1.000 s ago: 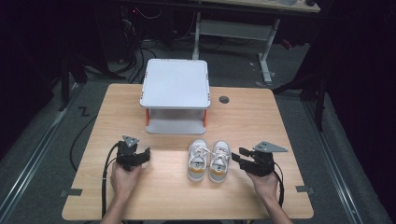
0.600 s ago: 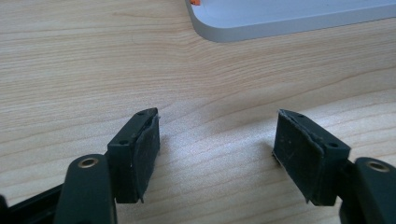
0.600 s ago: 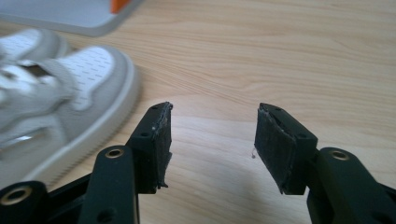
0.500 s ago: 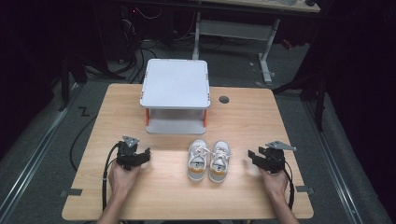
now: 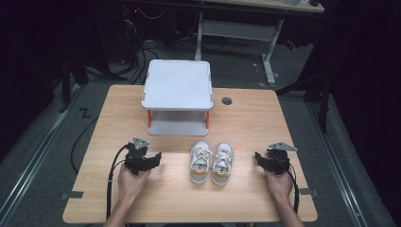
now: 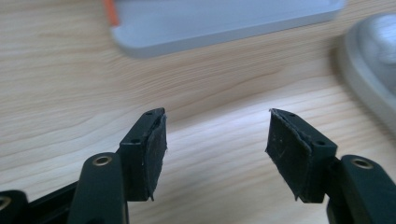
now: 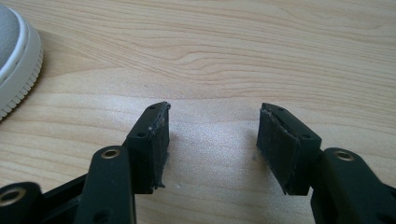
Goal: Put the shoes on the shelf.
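Note:
A pair of small white shoes with orange heels (image 5: pixel 211 163) stands side by side on the wooden table (image 5: pixel 246 118), toes toward the white stand. My left gripper (image 5: pixel 156 157) hovers left of the pair and points at it. Its jaws (image 6: pixel 217 116) have just been closing but stay open over bare wood, with a grey shoe side (image 6: pixel 373 60) at the right edge. My right gripper (image 5: pixel 258 157) sits right of the pair. Its jaws (image 7: pixel 215 109) have just been opening and hold nothing, and a shoe sole (image 7: pixel 16 56) shows at the left.
A white two-tier stand with orange posts (image 5: pixel 178 85) stands behind the shoes at the table's middle back; its lower shelf (image 6: pixel 224 23) appears ahead of the left gripper. A round cable hole (image 5: pixel 227 100) lies right of the stand. Black cables trail from both grippers.
My right gripper has drawn back to the right, away from the shoes, and its jaws stand wider. My left gripper has risen slightly and shifted toward the shoes.

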Tool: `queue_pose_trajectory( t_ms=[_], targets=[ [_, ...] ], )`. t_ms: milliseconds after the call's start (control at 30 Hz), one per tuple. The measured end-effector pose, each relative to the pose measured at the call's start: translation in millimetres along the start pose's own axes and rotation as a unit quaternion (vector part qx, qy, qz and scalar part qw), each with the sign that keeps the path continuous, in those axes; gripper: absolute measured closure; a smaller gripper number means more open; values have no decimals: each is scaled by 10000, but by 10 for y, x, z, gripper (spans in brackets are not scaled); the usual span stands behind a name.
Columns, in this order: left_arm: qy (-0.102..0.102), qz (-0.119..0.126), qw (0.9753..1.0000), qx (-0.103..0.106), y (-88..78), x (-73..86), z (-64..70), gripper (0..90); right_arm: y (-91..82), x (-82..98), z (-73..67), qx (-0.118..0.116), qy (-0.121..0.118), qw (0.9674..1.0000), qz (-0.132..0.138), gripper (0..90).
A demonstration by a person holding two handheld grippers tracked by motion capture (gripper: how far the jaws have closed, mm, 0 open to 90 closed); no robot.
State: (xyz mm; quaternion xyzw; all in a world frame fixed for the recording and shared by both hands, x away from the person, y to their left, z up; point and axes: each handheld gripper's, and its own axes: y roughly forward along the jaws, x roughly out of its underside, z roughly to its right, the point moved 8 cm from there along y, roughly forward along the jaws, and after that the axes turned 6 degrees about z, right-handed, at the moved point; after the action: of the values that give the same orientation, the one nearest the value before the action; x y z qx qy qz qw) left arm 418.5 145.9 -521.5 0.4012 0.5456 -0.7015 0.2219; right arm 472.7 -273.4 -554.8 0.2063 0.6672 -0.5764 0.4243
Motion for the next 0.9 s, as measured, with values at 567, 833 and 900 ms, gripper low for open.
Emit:
queue_pose_trajectory(
  t_ms=[567, 833, 900],
  targets=[
    [471, -324, 9910, 1208, -130, -361, 1483, 453, 1, 1, 0, -15, 16, 10000, -1, 429],
    [86, -785, 9877, 1346, 44, -340, 1653, 449, -1, 3, -17, -91, -39, 10000, -7, 438],
    [25, -909, 9864, 1366, 85, -335, 1673, 441, -2, 2, -19, -100, -41, 9999, -5, 439]
  ],
)
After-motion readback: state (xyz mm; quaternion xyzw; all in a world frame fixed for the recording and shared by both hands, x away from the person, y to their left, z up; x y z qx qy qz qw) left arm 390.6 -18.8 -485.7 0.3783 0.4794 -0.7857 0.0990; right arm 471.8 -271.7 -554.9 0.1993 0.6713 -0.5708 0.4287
